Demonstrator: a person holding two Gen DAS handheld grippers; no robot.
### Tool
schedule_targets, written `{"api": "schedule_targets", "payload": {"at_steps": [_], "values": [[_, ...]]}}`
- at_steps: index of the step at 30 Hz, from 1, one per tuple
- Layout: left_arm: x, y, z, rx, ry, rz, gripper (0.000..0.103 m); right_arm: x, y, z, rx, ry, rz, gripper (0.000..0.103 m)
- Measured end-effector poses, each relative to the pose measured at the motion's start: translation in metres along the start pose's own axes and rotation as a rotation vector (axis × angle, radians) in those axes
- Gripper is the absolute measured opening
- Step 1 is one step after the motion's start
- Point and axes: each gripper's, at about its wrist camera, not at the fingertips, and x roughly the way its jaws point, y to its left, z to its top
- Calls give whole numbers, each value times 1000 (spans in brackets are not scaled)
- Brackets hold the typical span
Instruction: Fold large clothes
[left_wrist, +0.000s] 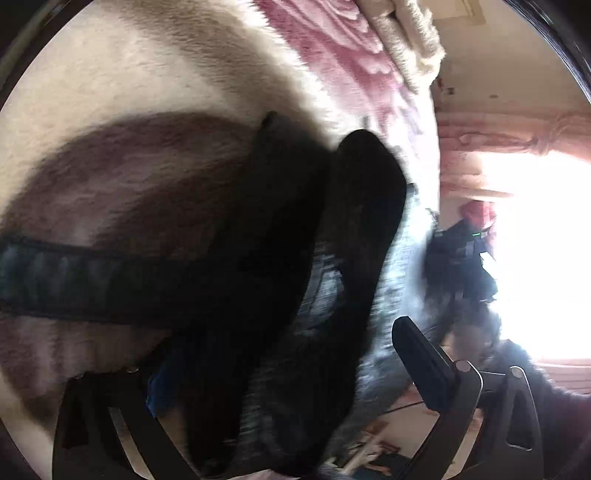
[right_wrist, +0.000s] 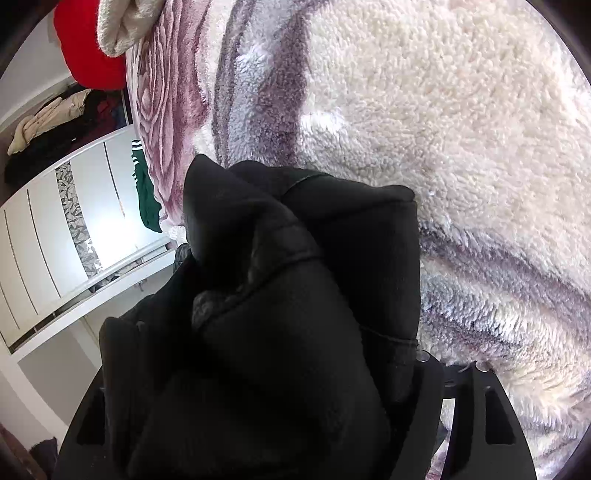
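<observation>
A large black garment (left_wrist: 280, 258) with a grey lining hangs bunched between the fingers of my left gripper (left_wrist: 269, 376), above a fluffy cream and purple blanket (left_wrist: 129, 110). The right finger (left_wrist: 424, 362) shows; the left finger is mostly hidden by cloth. A ribbed dark band (left_wrist: 74, 280) stretches to the left. In the right wrist view the same black garment (right_wrist: 280, 314) is heaped over my right gripper (right_wrist: 258, 387), covering its fingertips, above the blanket (right_wrist: 443, 129).
A pink patterned blanket (left_wrist: 351, 66) and cream fleece lie at the bed's far end. A bright window with pink curtains (left_wrist: 517, 155) is right. A white wardrobe (right_wrist: 55, 240), a green garment (right_wrist: 146, 199) and a red cushion (right_wrist: 85, 48) are left.
</observation>
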Motion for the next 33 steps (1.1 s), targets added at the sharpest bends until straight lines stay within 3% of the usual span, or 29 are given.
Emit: {"api": "schedule_targets", "payload": {"at_steps": [2,5,7,9,10,15,23,29,33], "values": [[4,-5,0,-2,-7,-24,103,-1,-3,2,5,1,6,77],[16,-25,0,62,-17,51,102,-1,-2,2,8,-10,2,76],[17,-34,0,87,-36,100,71,-2,-1,-2,8,-28,-15,72],[6,-34,2,74,-66,83,51,-6,-1,-6,39,-52,-15,65],[3,-32,4,61,-68,74,47,-8,0,-8,50,-61,-12,64],[-6,-51,10,86,-56,111,44,-17,15,-19,47,-90,21,55],[-43,-98,28,131,-84,121,42,-49,70,-20,-13,-111,66,52],[-79,-146,78,188,-102,135,42,-90,132,1,-58,-152,89,52],[-94,-196,153,241,-134,141,42,-129,182,39,-87,-182,104,52]]}}
